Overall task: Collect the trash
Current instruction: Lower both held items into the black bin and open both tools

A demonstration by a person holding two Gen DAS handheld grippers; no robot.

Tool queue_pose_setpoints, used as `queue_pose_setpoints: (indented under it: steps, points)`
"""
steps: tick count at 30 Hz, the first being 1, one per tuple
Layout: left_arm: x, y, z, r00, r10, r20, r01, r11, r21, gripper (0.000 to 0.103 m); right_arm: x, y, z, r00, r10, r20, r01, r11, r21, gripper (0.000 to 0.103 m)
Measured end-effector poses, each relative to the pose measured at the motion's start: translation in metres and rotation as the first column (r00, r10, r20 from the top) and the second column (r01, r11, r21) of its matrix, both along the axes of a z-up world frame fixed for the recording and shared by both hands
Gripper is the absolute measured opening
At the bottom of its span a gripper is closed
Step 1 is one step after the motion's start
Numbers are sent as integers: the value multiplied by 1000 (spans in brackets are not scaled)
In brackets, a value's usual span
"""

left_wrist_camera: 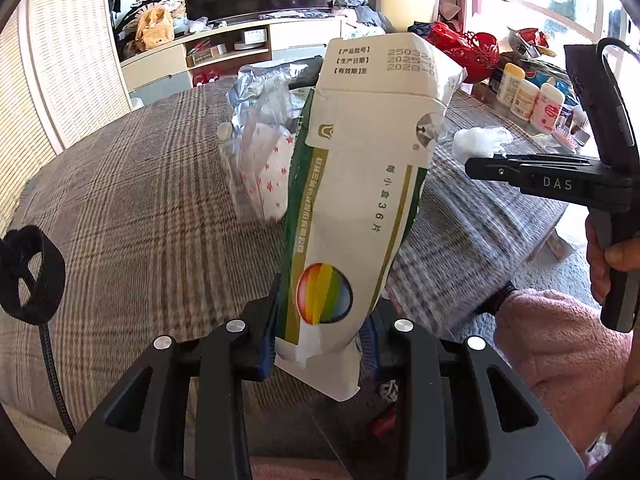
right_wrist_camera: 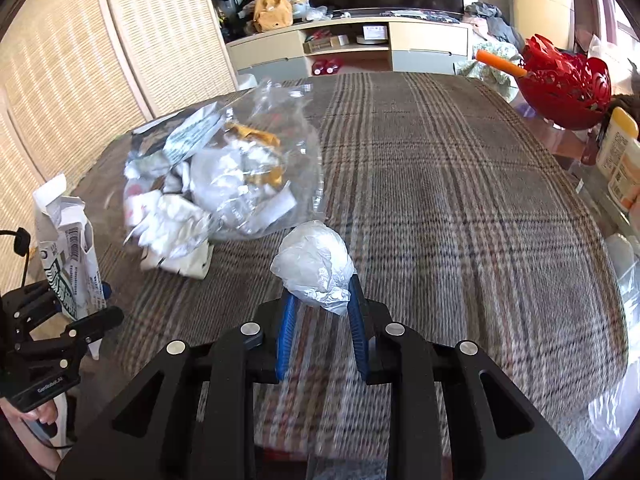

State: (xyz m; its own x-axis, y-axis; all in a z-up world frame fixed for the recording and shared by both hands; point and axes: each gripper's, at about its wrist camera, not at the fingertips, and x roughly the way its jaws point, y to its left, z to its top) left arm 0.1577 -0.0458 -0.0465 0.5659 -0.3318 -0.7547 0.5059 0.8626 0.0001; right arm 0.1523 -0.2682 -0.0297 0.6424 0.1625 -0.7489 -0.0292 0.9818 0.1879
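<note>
My left gripper [left_wrist_camera: 320,344] is shut on a torn white and green cardboard box [left_wrist_camera: 360,184] with a rainbow circle, held upright above the plaid tabletop [left_wrist_camera: 140,200]; the box also shows in the right wrist view [right_wrist_camera: 68,248]. My right gripper [right_wrist_camera: 320,312] is shut on a crumpled white plastic wad [right_wrist_camera: 314,268], seen from the left wrist view [left_wrist_camera: 480,142] too. A clear plastic bag [right_wrist_camera: 232,168] stuffed with wrappers and paper lies on the table left of the wad; it shows behind the box in the left wrist view [left_wrist_camera: 260,148].
A red openwork bowl [right_wrist_camera: 564,84] with an orange stick [right_wrist_camera: 500,62] stands at the table's right far corner. Lotion bottles [left_wrist_camera: 528,98] line the right edge. A TV cabinet [right_wrist_camera: 352,48] and wicker panels [right_wrist_camera: 120,40] stand beyond the table.
</note>
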Motion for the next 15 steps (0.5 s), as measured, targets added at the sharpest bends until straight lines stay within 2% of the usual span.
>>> queue_pose_setpoints:
  steps: [15]
  points:
    - [-62,17,-11,999,48,-17,-49,996,-69,32,-69,17,-11,998,55,26,-57,995,86,26]
